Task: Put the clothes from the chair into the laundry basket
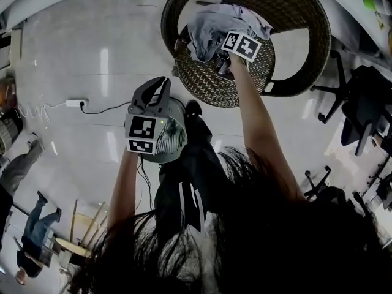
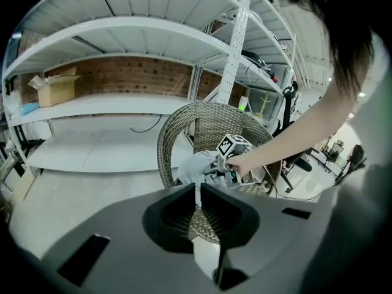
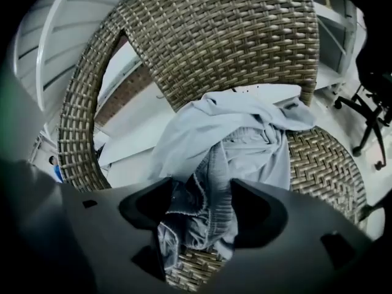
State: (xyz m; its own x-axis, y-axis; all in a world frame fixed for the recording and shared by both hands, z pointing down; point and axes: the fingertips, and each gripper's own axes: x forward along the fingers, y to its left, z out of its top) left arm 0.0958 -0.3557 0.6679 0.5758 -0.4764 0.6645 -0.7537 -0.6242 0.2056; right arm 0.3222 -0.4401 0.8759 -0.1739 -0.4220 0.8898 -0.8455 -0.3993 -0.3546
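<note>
A heap of pale grey clothes lies on the seat of a round wicker chair. My right gripper points steeply down into the heap. Its jaws stand wide open, and a fold of grey cloth lies loosely between them. My left gripper hangs nearer to me, short of the chair. Its jaws are shut with nothing in them. Under it on the floor stands a round pale laundry basket, partly hidden by the gripper.
A white power strip and its cable lie on the floor at left. Dark office chairs stand at right. A seated person and a wooden chair are at lower left. Metal shelving with a cardboard box stands behind the wicker chair.
</note>
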